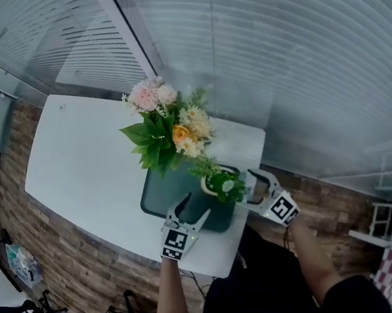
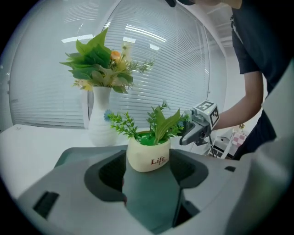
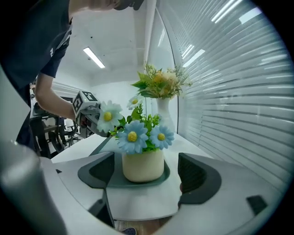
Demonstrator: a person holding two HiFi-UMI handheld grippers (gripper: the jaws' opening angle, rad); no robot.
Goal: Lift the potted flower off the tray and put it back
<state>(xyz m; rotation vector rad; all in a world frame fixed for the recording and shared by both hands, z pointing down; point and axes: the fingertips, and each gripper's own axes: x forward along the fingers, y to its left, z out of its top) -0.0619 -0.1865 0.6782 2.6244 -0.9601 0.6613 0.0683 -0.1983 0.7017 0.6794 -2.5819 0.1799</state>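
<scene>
Where the potted flower (image 1: 220, 182) (image 2: 148, 156) (image 3: 143, 165) stands: upright on the dark green tray (image 1: 159, 192) (image 2: 147, 202) (image 3: 168, 176), at the tray's right end as the person sees it.
Pot: cream, with red lettering on the side facing the left gripper; blue and white daisies show on the other side.
Left gripper (image 1: 195, 209) (image 2: 147, 173) (image 3: 89, 114): jaws spread wide, the pot between their tips with a gap on each side.
Right gripper (image 1: 251, 186) (image 3: 142, 173) (image 2: 200, 124): jaws likewise apart, one on each side of the pot, touching neither side.
Grippers together: they face each other across the pot, from opposite sides.
Table (image 1: 84, 166): white, with rounded corners; the tray lies near its edge, just before the person.
Vase (image 1: 171, 130) (image 2: 101, 121) (image 3: 163, 110): white, on the table just behind the tray, holding a bouquet of pink, orange and cream flowers with broad green leaves.
Walls: pale horizontal blinds run behind the table and along its right side.
Floor: brick-patterned, brown, showing round the table.
Ceiling: strip lights, seen in the right gripper view.
Person: dark clothing, bare forearms reaching to both grippers.
</scene>
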